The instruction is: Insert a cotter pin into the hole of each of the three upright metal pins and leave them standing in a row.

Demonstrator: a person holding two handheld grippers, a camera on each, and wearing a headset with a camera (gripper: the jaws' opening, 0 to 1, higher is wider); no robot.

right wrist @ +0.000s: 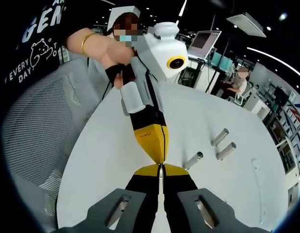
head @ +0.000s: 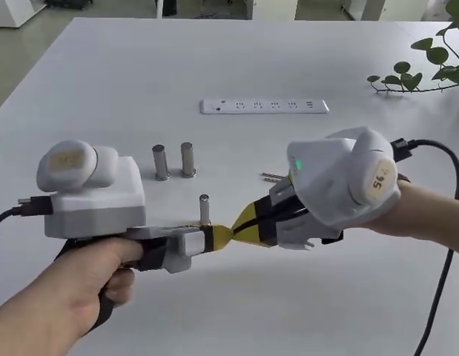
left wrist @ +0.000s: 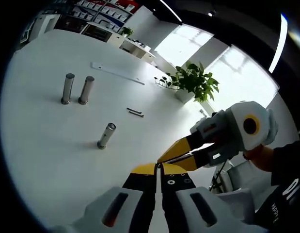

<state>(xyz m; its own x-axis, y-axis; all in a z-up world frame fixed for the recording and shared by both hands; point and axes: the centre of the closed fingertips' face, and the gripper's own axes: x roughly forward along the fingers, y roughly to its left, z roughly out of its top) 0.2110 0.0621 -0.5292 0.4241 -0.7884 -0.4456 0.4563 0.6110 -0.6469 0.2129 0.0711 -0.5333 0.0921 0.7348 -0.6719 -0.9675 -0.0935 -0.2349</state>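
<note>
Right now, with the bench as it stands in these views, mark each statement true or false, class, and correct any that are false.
1. Three metal pins stand upright on the table. True.
2. All three stand in one straight row. False: two stand side by side, and the third pin stands apart, nearer the grippers.
3. A power strip lies beyond the pins. True.
4. The left gripper and the right gripper have their jaws wide open. False: both pairs are shut, and the tips meet.
</note>
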